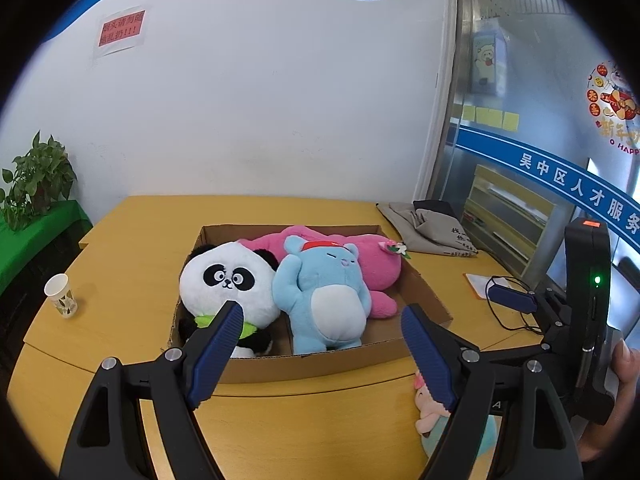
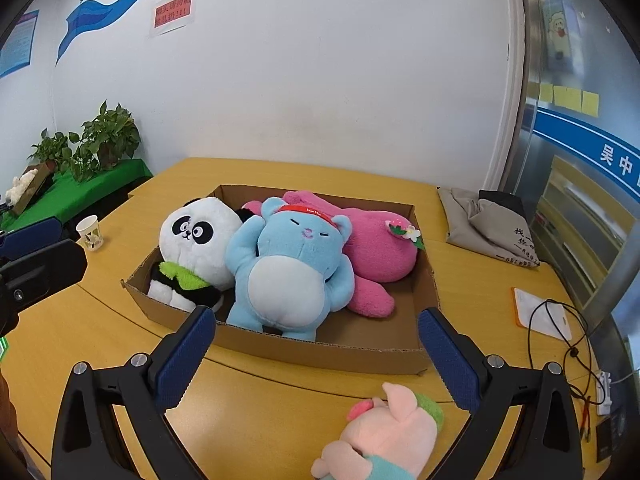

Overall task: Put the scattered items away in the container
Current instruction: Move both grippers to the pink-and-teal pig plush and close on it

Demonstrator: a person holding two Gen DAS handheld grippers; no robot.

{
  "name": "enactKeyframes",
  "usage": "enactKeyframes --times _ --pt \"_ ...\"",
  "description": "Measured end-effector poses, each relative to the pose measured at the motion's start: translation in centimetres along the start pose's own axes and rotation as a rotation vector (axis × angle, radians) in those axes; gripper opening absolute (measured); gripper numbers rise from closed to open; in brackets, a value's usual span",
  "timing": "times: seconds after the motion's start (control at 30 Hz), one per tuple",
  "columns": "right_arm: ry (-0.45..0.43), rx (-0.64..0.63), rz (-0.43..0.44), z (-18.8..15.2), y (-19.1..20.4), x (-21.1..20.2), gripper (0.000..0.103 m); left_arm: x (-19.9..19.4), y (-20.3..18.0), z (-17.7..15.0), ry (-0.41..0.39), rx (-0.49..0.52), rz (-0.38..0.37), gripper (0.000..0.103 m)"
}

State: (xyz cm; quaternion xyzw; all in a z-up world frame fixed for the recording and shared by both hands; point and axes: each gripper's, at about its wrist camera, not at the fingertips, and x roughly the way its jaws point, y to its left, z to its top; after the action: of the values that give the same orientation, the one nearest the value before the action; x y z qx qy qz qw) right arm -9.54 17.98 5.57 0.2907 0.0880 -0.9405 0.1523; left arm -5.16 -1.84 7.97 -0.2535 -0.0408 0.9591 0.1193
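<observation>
Low in the right wrist frame, a pink plush pig [image 2: 384, 436] lies on the yellow desk [image 2: 100, 332] between the spread-open right gripper [image 2: 316, 344]; the left gripper [image 1: 320, 336] gapes too, before the brown cardboard box [image 1: 320, 360].

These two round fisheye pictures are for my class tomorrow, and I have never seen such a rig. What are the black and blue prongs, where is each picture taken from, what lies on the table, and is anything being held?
There is no robot here. A person carries a hand-held gripper in each hand, and a camera on each looks forward along its two blue-padded fingers. One picture comes from the left hand-held gripper, the other from the right hand-held gripper. Both are open and hold nothing.

On the yellow table stands a cardboard box with three soft toys inside: a panda, a blue bear and a pink plush. One small pink pig toy lies outside, in front of the box. A paper cup, a grey bag and a black cable also lie on the table.
</observation>
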Motion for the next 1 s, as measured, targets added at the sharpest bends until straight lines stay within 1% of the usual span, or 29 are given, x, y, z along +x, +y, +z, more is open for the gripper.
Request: enactKeyframes --times 0.17,0.43,0.7,1.0 --pt "0.004 0.004 -0.013 -0.5 -0.2 -0.9 0.103 0.0 -0.6 -0.5 0.011 -0.001 -0.017 0.081" --pt "0.015 0.016 -0.026 -1.1 -0.7 -1.1 0.103 0.4 -1.8 -1.3 0.023 0.019 -0.035 0.081" --pt "0.017 0.021 -0.016 -1.4 -0.7 -1.0 0.103 1.0 -1.6 -1.8 0.042 -0.007 -0.020 0.081" --pt "0.034 0.035 -0.021 -2.3 -1.5 -0.8 0.103 1.7 -2.0 -2.5 0.073 -0.011 -0.031 0.081"
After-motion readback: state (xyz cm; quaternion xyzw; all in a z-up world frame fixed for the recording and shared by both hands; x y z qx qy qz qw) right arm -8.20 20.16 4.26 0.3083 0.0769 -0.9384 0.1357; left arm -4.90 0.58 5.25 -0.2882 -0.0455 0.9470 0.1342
